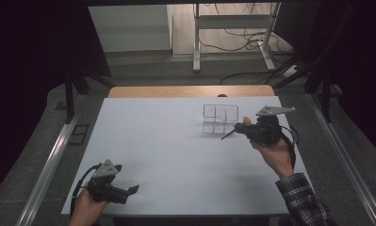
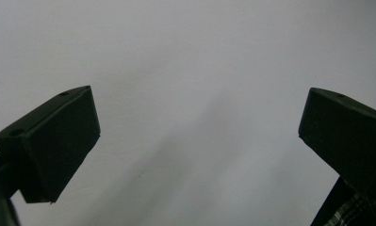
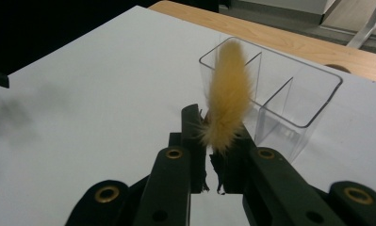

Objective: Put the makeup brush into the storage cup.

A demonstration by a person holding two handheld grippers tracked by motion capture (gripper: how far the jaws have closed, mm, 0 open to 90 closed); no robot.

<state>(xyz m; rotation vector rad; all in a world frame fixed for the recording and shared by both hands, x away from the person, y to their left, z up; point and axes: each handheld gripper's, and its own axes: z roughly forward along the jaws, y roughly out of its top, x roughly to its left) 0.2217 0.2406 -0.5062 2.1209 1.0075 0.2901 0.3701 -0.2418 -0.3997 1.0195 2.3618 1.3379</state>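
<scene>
My right gripper (image 1: 242, 127) is at the right of the white table (image 1: 167, 150), just beside a clear plastic box (image 1: 220, 117) with several compartments. In the right gripper view the right gripper (image 3: 217, 134) is shut on a fluffy tan brush (image 3: 228, 96) that stands upright in front of the clear box (image 3: 294, 101). The tan brush tuft (image 1: 247, 121) shows above the jaws, and a thin dark handle (image 1: 228, 135) sticks out to the left below them. My left gripper (image 1: 124, 180) rests near the table's front left corner. The left gripper (image 2: 200, 101) is open, with bare table between its jaws.
A wooden strip (image 1: 190, 91) runs along the table's far edge. Beyond it, a white desk frame (image 1: 232, 28) and loose cables (image 1: 242, 42) stand on the floor. Metal rails (image 1: 346, 155) flank the table. A plaid sleeve (image 1: 301, 197) covers the right forearm.
</scene>
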